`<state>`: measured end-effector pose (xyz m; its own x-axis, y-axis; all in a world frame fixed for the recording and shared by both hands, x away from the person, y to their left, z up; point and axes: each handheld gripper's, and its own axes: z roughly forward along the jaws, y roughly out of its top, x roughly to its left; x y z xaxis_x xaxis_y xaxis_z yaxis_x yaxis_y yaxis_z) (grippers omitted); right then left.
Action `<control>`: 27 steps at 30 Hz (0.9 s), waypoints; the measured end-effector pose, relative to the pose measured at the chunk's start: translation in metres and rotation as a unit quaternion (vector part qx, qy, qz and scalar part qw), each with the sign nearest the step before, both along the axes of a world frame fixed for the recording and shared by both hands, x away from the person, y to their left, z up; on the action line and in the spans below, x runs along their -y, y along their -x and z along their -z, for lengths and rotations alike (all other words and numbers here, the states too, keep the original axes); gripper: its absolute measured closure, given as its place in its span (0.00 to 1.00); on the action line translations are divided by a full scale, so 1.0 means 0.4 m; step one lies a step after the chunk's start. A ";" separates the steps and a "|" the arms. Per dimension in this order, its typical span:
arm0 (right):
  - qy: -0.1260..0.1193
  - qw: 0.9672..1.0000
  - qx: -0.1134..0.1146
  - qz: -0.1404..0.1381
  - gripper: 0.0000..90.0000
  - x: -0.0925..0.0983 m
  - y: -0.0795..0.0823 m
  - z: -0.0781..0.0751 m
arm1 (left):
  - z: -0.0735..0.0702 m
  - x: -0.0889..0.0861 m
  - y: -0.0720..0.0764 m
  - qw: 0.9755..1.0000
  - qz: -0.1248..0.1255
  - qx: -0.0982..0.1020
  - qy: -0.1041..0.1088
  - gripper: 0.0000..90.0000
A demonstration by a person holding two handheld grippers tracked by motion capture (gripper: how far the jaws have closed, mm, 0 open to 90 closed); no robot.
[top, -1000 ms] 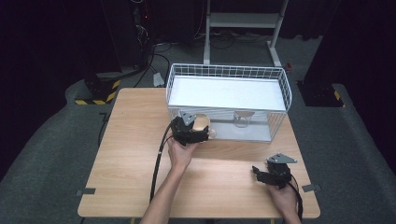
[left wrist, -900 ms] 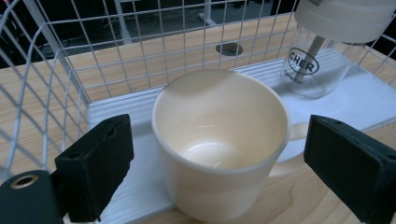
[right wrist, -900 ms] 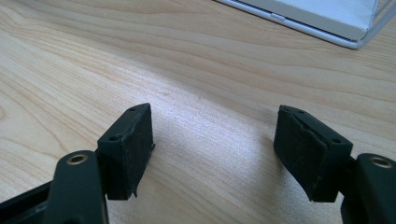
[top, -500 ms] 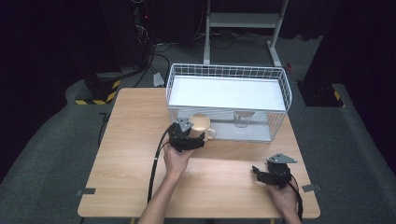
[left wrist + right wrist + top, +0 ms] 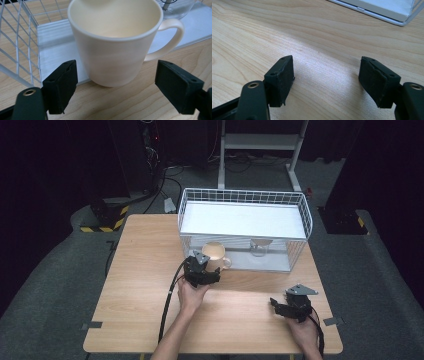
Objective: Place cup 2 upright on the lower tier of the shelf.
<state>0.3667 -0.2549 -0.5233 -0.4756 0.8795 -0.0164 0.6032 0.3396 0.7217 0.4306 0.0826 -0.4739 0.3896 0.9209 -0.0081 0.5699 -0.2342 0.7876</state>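
A cream mug stands upright at the open front of the white wire basket. In the left gripper view the mug is empty, its handle points right, and its base rests on the edge of the basket's white floor. My left gripper is just in front of it. It is open, one jaw on each side of the mug's base, neither touching. My right gripper lies low at the table's front right. It is open over bare wood.
A clear glass stands inside the basket to the right of the mug, and its base is behind the mug. The wooden table has free room on its left half. The basket's front corner is ahead of the right gripper.
My left gripper has drawn back toward the person, away from the basket. The mug stays where it was. The right gripper has not moved.
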 end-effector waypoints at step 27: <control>0.000 1.000 0.000 0.000 0.32 0.000 0.000 0.000 | 0.029 0.021 -0.035 1.000 -0.014 -0.011 -0.016 0.32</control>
<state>0.3667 -0.2549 -0.5233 -0.4758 0.8794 -0.0163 0.6030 0.3396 0.7218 0.4447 0.0742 -0.4855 0.3635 0.9315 0.0134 0.5940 -0.2429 0.7670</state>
